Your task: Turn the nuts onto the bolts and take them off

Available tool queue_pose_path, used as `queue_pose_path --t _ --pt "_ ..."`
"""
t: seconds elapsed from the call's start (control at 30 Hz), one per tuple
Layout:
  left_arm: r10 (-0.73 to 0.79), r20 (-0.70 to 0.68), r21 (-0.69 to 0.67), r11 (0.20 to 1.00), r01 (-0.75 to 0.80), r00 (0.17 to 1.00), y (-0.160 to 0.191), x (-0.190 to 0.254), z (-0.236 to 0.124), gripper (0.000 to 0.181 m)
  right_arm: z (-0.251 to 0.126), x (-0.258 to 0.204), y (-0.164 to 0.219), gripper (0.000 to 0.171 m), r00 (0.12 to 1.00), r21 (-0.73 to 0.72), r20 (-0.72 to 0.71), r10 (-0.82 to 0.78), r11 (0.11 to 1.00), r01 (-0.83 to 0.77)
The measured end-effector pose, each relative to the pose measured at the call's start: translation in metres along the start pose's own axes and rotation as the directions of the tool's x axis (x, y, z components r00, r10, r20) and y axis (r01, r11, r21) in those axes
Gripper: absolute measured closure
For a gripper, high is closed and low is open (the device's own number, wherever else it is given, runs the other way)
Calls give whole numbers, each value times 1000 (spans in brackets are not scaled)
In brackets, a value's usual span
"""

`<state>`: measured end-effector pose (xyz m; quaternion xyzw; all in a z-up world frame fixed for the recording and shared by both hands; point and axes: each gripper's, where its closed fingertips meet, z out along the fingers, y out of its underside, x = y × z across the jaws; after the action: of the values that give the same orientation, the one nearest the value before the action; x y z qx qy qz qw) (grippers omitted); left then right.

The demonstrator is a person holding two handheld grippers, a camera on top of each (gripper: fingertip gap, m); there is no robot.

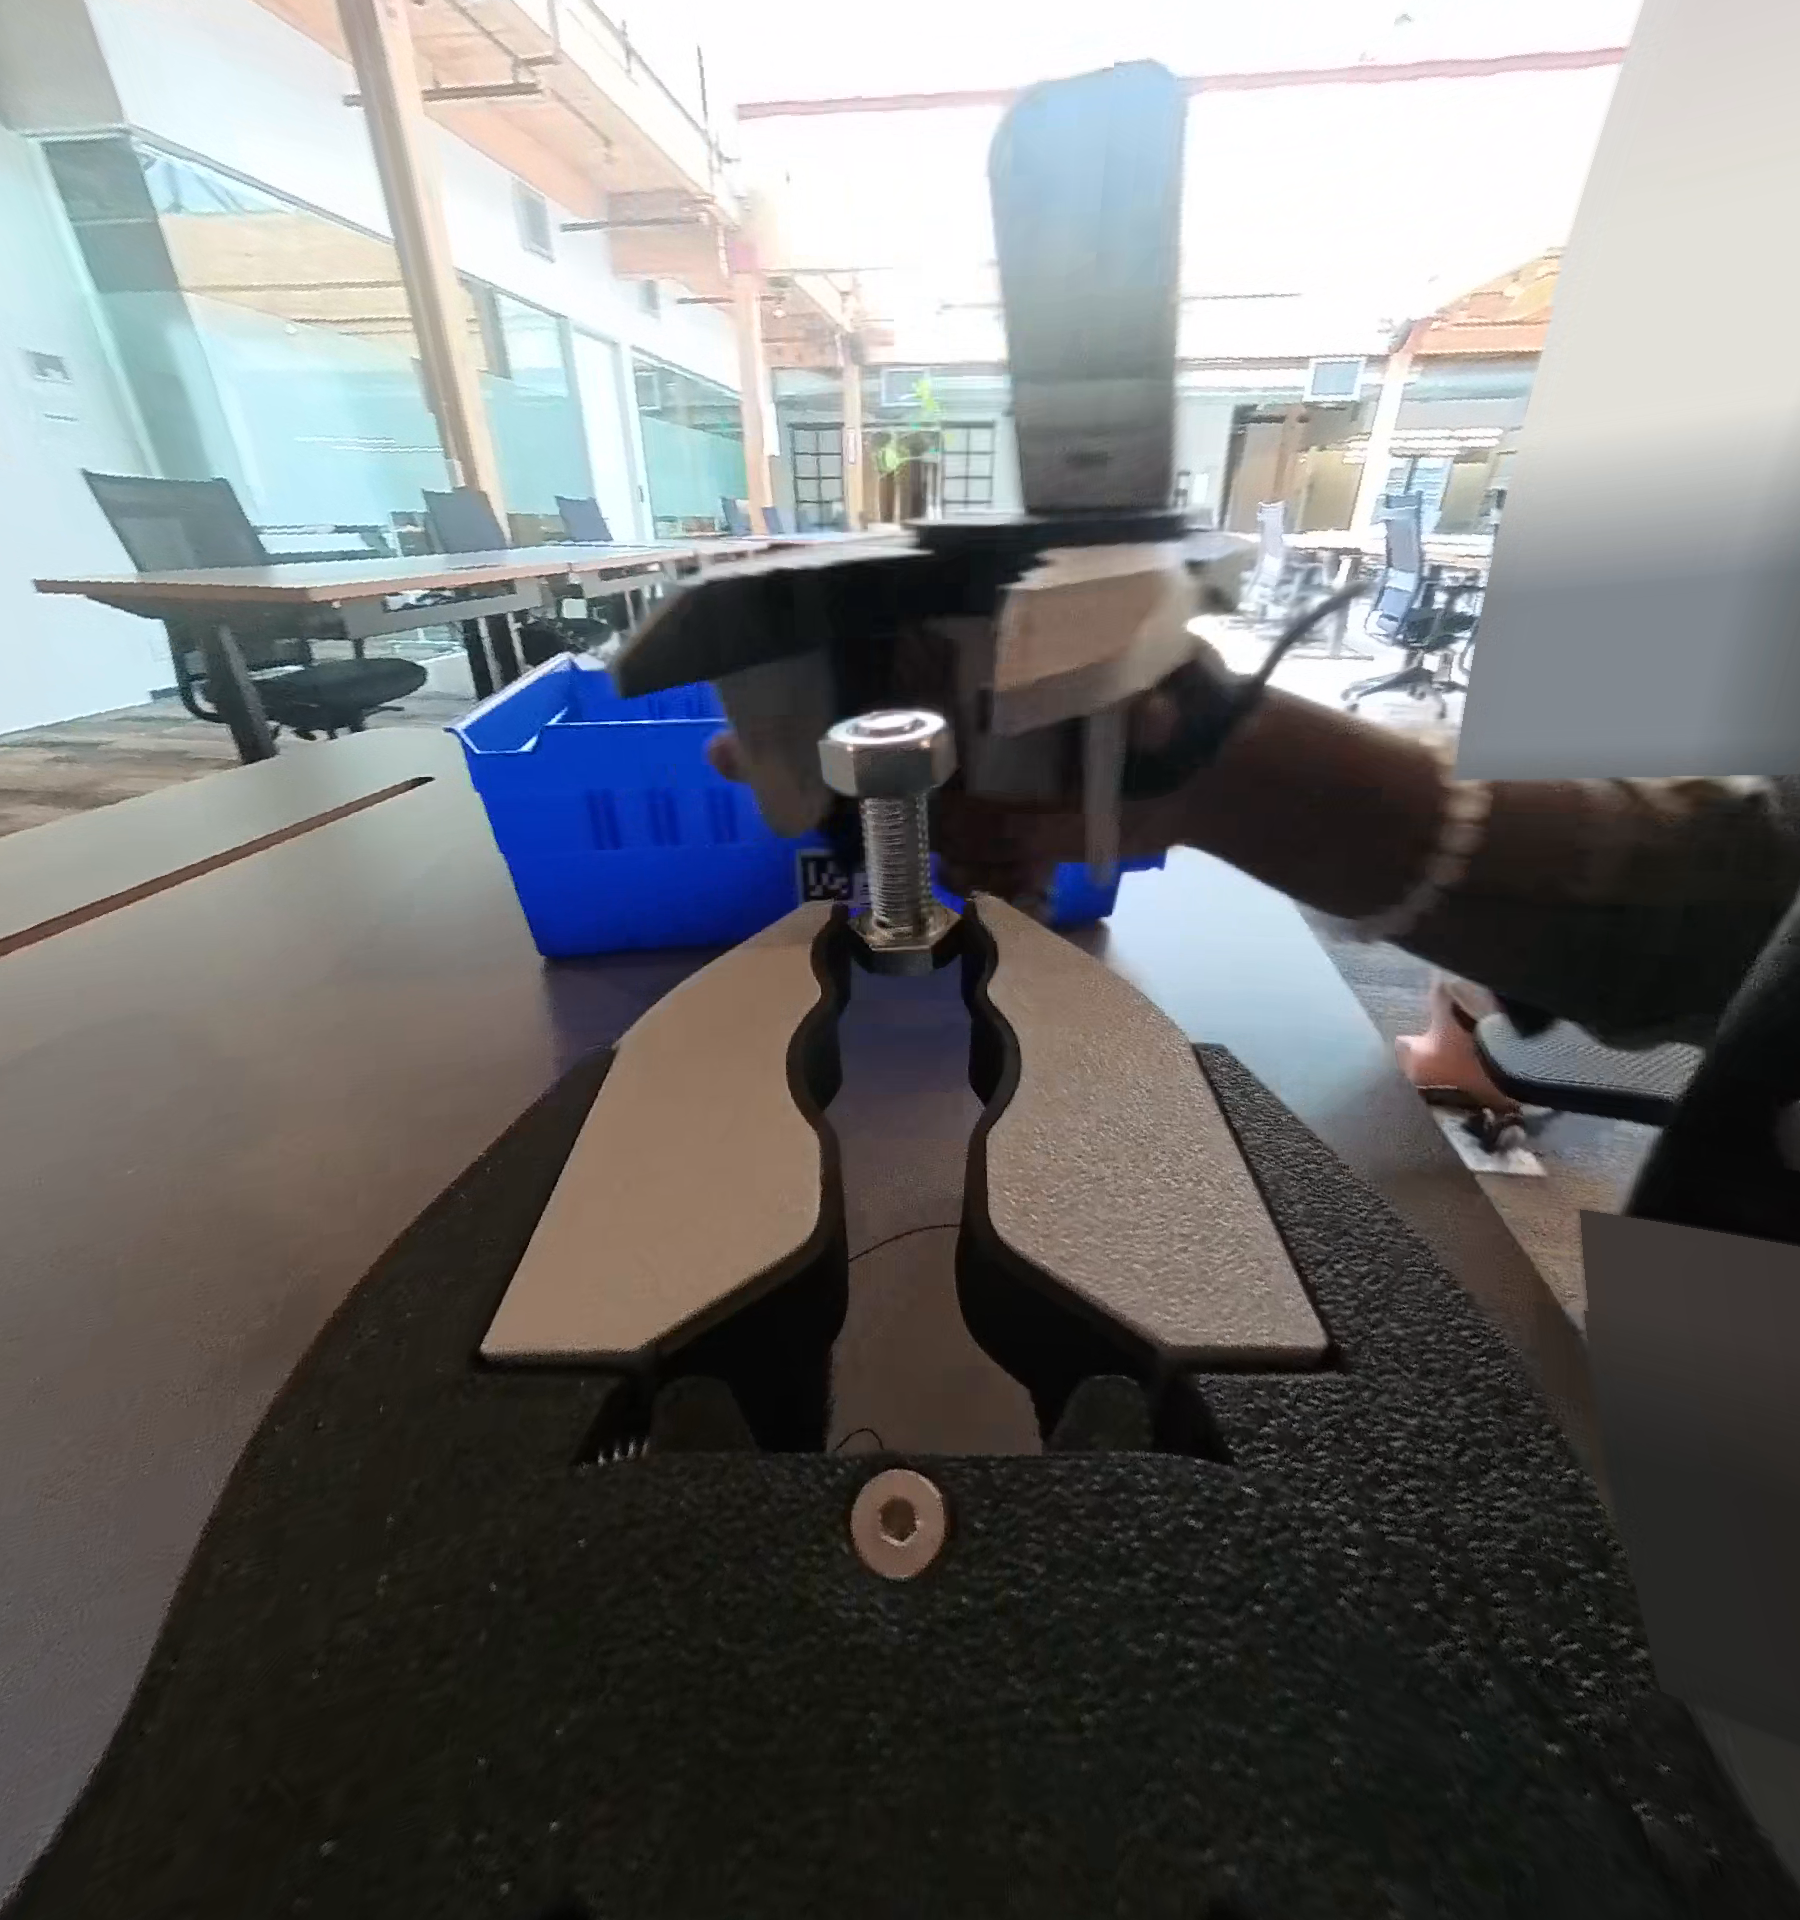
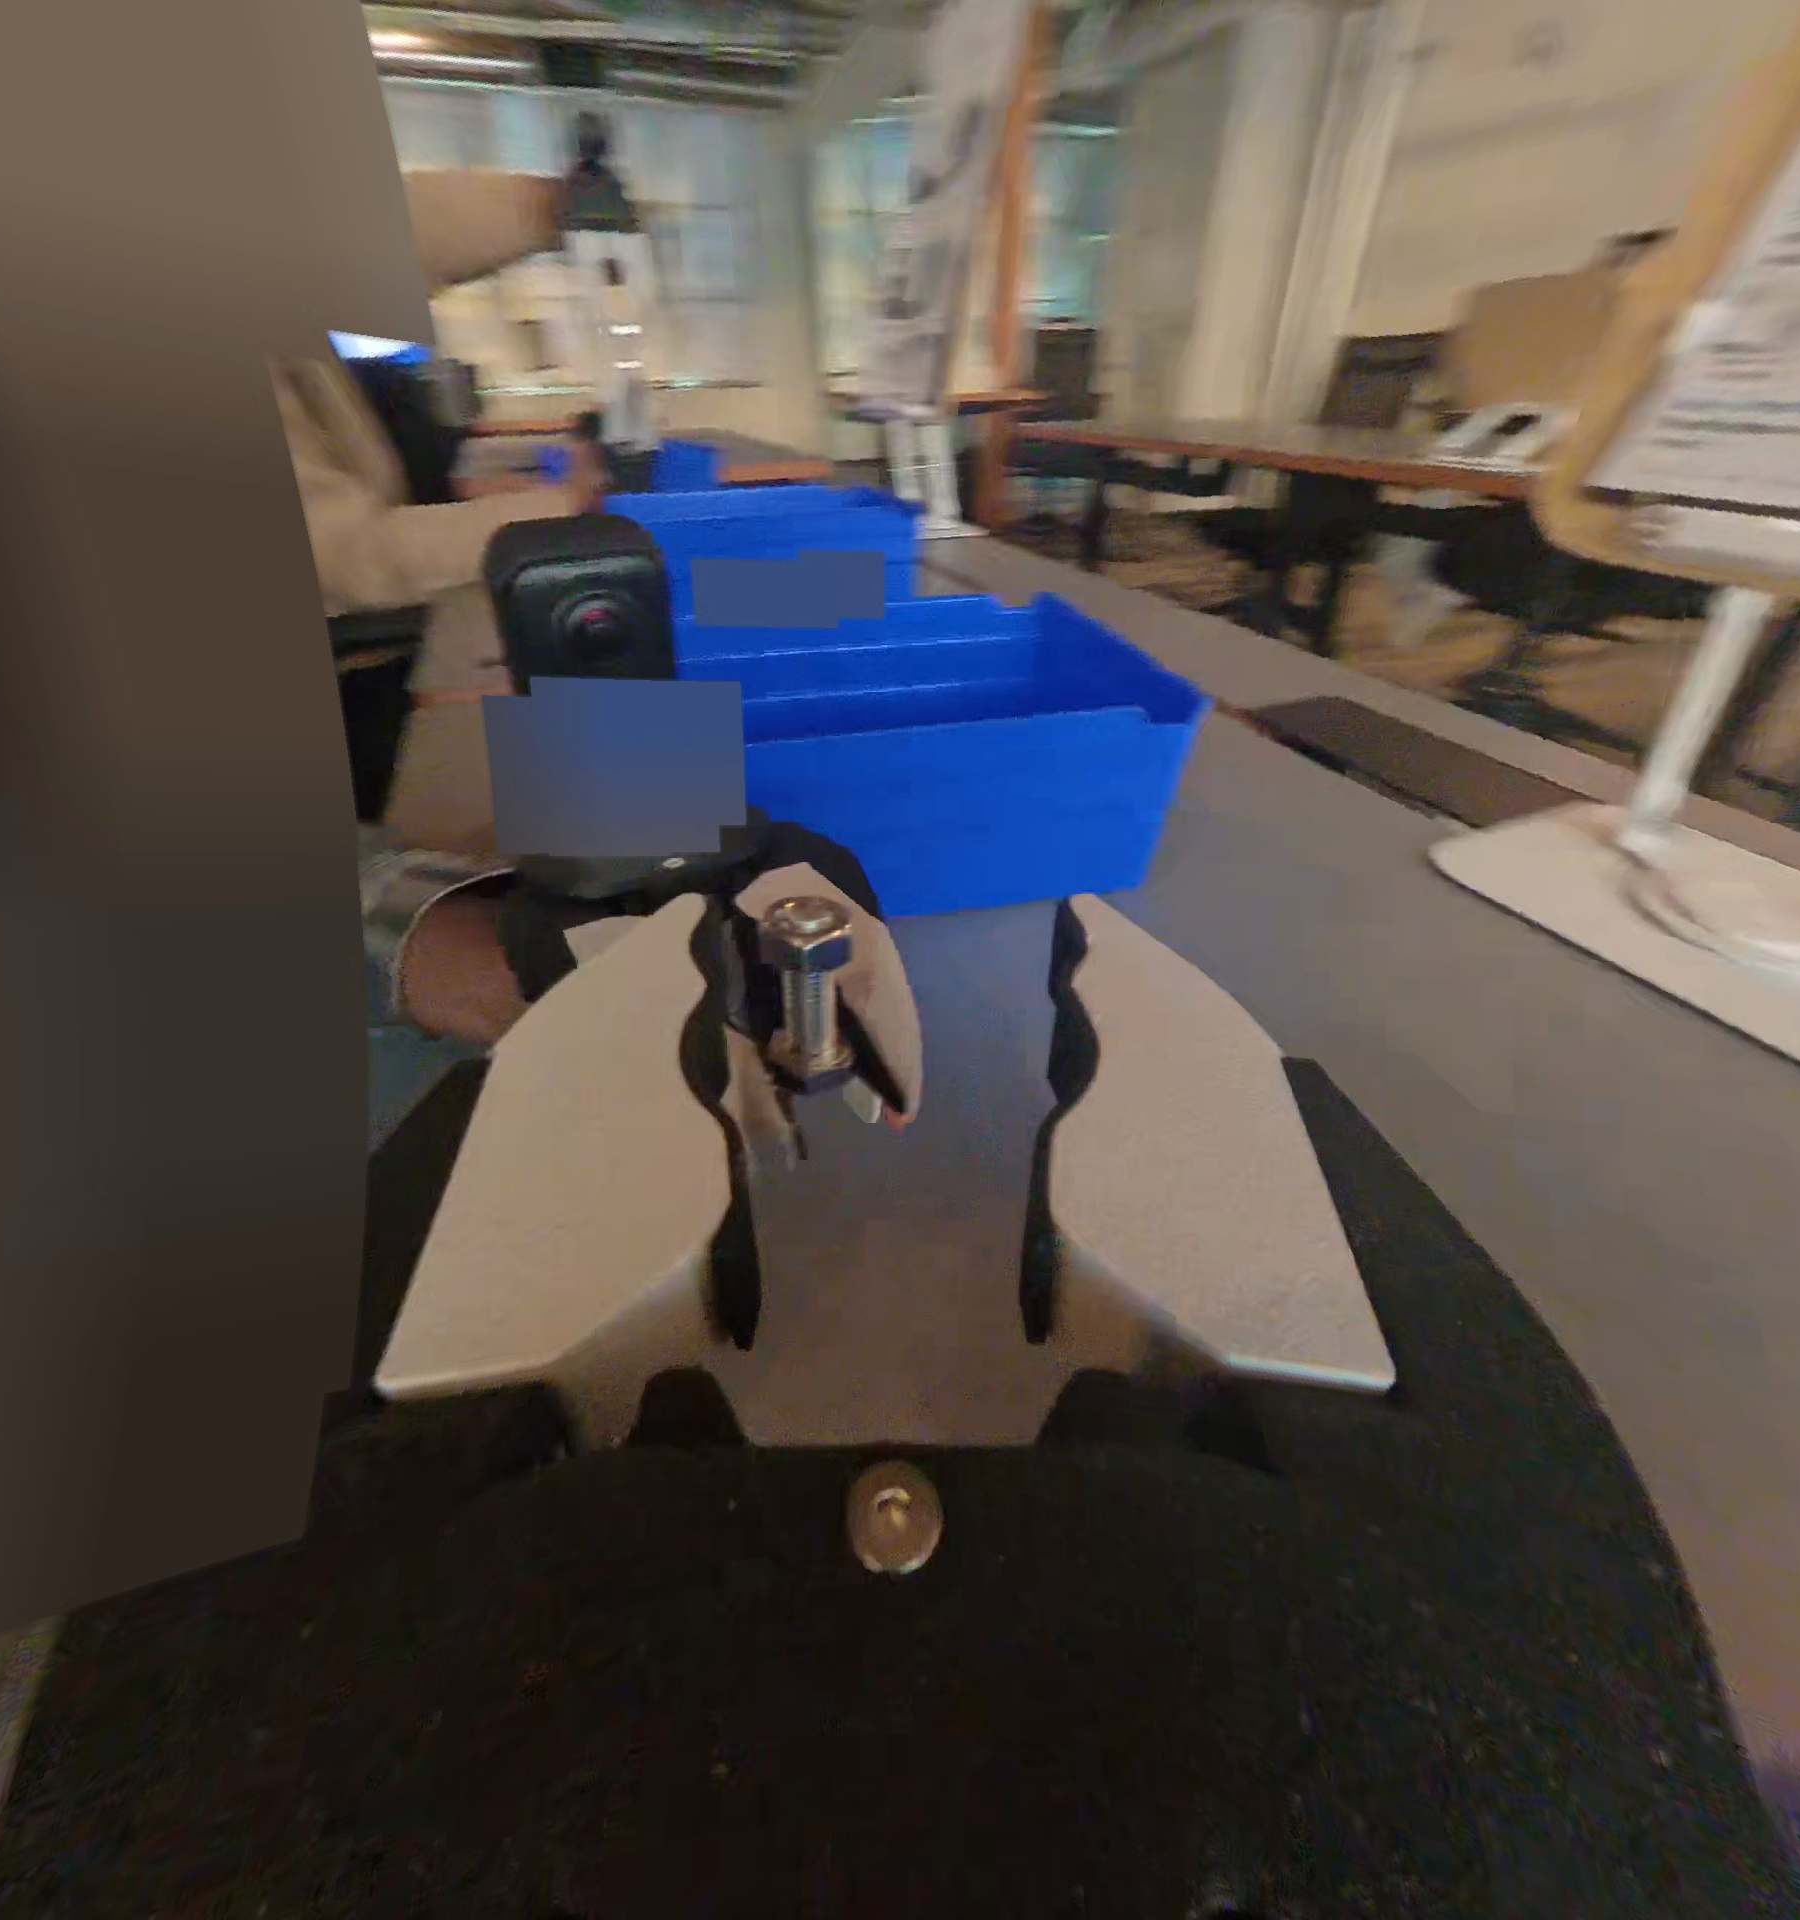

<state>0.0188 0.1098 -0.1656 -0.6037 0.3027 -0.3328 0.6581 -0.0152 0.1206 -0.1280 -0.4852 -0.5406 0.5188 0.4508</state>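
Note:
A steel bolt (image 1: 888,847) stands upright with a hex nut (image 1: 885,753) at its top end. My left gripper (image 1: 901,935) is shut on the bolt's hex head at the bottom, just above the dark table (image 1: 200,1039). My right gripper (image 2: 885,920) is open, its jaws wide apart. In the right wrist view the bolt (image 2: 811,1013) and nut (image 2: 804,935) sit between its fingers, nearer the left one, without touching. In the left wrist view the right gripper's blurred fingers (image 1: 771,727) are right behind the nut.
A blue divided bin (image 1: 615,831) stands on the table right behind the bolt, also in the right wrist view (image 2: 979,810). A white stand base (image 2: 1602,935) is at the right. A person's sleeve (image 1: 1498,883) reaches in from the right. Desks and chairs fill the room behind. About 5 centimeters separates my left fingertips from my right.

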Motion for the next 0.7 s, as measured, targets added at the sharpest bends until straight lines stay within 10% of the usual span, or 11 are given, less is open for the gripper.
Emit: queue_pose_path --t 0.27,0.43,0.7 --pt "26 42 -8 1000 -26 999 1 -2 0 161 1 -9 15 121 869 -109 -487 -85 993 36" --pt "42 45 -15 999 -41 998 1 -1 0 161 4 -8 9 151 870 -24 -492 -7 1000 -5" --pt "32 -9 -12 999 -32 999 1 5 -1 162 3 -21 9 151 978 -32 -190 -91 996 86"
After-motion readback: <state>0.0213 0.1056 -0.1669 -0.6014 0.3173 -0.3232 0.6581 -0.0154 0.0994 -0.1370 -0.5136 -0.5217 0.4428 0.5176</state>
